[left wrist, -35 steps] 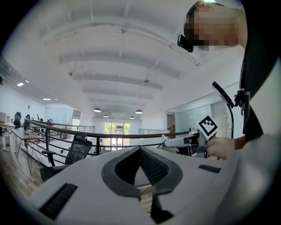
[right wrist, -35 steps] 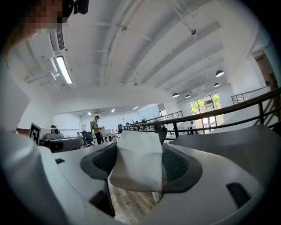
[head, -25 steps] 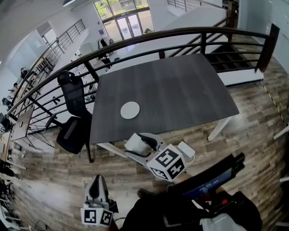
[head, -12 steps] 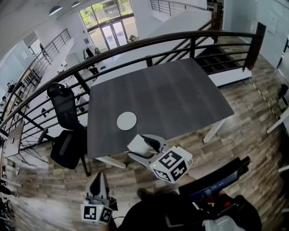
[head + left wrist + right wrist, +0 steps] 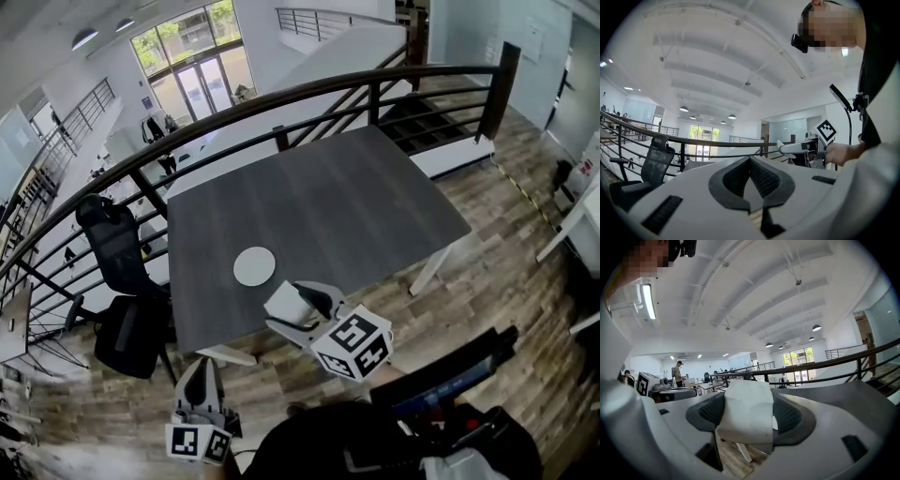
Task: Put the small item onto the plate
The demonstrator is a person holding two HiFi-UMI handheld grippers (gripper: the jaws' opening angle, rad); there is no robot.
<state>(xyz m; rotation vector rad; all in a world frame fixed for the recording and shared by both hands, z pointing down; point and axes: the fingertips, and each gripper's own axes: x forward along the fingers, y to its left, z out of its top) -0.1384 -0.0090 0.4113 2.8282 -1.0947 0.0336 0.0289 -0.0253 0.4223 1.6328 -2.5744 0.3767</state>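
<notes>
A: Small item (image 5: 746, 411) – where is it?

B: White, blocky. Clamped in the right gripper (image 5: 292, 309), jaws spread wide, pads pressing on both of its sides. It hangs at the near edge of the surface (image 5: 356, 187). Not on the plate.

A: Plate?

B: Plate (image 5: 254, 266) is round, white and flat on the surface by the near-left corner, set in from both edges. It's at 11 o'clock from the right gripper, near but apart.

A: Room to move?

B: Bare dark top runs from the plate out toward 1–3 o'clock. Railing (image 5: 281, 94) curves along the far and left edges. Office chair (image 5: 117, 244) at 9 o'clock, just off the left edge. Wood floor (image 5: 487, 281) on the near and right sides.

A: Left gripper?

B: Left gripper (image 5: 203, 370) is at 7 o'clock from the plate, over the floor, well apart from the surface. Jaws together at the tips, empty.
</notes>
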